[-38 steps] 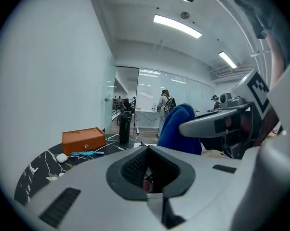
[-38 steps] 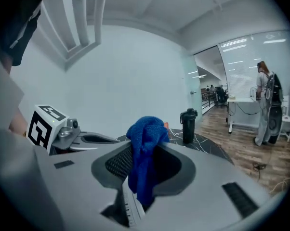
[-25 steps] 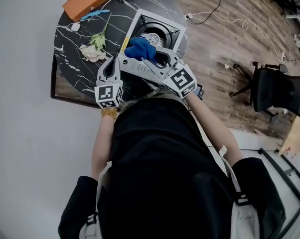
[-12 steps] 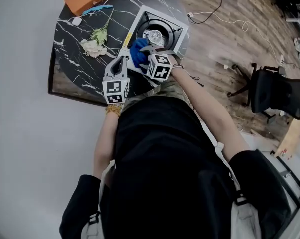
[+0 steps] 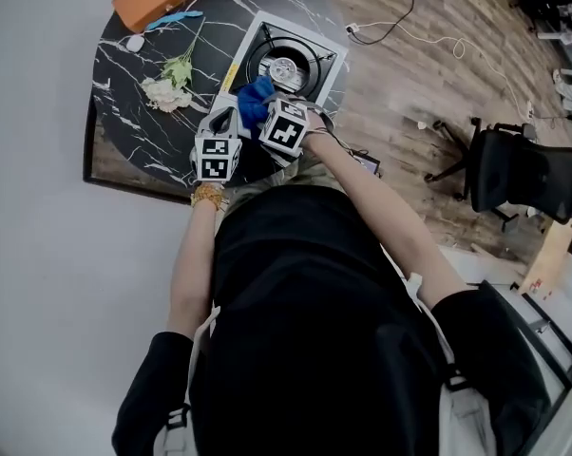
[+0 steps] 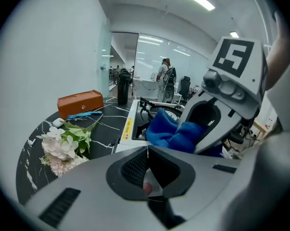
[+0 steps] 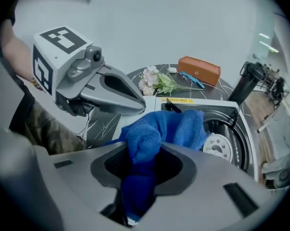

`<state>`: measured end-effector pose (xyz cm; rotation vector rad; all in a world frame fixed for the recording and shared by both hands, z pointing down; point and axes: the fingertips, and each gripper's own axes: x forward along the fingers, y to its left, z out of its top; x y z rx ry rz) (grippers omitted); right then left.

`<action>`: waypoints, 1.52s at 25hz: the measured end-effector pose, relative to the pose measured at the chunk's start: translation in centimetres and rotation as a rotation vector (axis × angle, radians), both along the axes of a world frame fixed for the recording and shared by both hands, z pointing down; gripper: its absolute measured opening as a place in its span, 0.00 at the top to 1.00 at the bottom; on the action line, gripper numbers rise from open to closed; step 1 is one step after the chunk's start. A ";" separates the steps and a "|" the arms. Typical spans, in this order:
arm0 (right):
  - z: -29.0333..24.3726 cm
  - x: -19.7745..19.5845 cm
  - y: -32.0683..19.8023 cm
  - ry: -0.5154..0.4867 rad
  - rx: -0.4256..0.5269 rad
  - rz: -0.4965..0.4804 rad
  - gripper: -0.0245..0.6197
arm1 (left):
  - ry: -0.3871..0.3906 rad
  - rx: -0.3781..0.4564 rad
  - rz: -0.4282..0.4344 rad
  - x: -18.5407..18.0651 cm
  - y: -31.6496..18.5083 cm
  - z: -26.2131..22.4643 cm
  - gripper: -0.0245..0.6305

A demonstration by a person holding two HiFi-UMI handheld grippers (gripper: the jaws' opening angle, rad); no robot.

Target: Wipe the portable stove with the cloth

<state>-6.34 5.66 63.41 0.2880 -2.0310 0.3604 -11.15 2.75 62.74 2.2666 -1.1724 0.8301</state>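
- The right gripper [image 7: 140, 177] has dropped to the portable stove [image 5: 321, 47], its jaws just closing and pinching the blue cloth [image 7: 176, 126]; the left gripper [image 6: 147, 177] has its jaws pressed together, empty.
- Cloth looks soft and light — hold its bunched fold.

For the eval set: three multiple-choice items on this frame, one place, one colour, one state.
1. The flowers lie: A on the table, beside the stove; B on top of the stove; C under the table.
2. The cloth is: A red; B blue; C white.
3. The right gripper is: A open, empty; B shut on the cloth; C out of view.
Key: A, they rest on the dark table; B, plainly blue; B, its jaws have just been closing and pinch it.
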 end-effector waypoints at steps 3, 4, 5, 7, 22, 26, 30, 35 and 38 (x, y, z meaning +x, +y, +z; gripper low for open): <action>0.1 1.8 1.0 0.028 0.006 -0.002 0.79 | -0.050 0.001 0.036 0.0 0.2 0.7 0.95; 0.2 2.5 1.5 0.041 0.006 -0.003 0.79 | -0.062 0.006 0.039 -0.1 0.2 0.6 0.95; 0.2 3.2 2.0 0.054 0.008 -0.003 0.79 | -0.071 0.011 0.039 -0.3 0.2 0.6 0.95; 0.3 4.5 3.0 0.078 0.010 0.005 0.79 | -0.085 0.018 0.043 -0.5 0.2 0.5 0.95; -10.4 5.4 0.1 -0.656 0.062 0.402 0.79 | 0.139 0.254 -0.064 0.0 -1.8 -7.6 0.95; -13.8 6.5 -3.5 -0.552 0.520 0.481 0.78 | 0.182 0.427 -0.054 1.2 -3.1 -13.5 0.95; -17.0 5.6 -6.3 -0.504 0.736 0.537 0.78 | 0.177 0.540 -0.050 2.3 -4.7 -17.3 0.95; -19.8 4.3 -7.5 -0.539 0.794 0.531 0.79 | 0.179 0.572 -0.090 2.3 -4.8 -18.5 0.95; -20.5 4.1 -7.1 -0.566 0.790 0.557 0.79 | 0.189 0.573 -0.096 2.3 -4.1 -18.4 0.95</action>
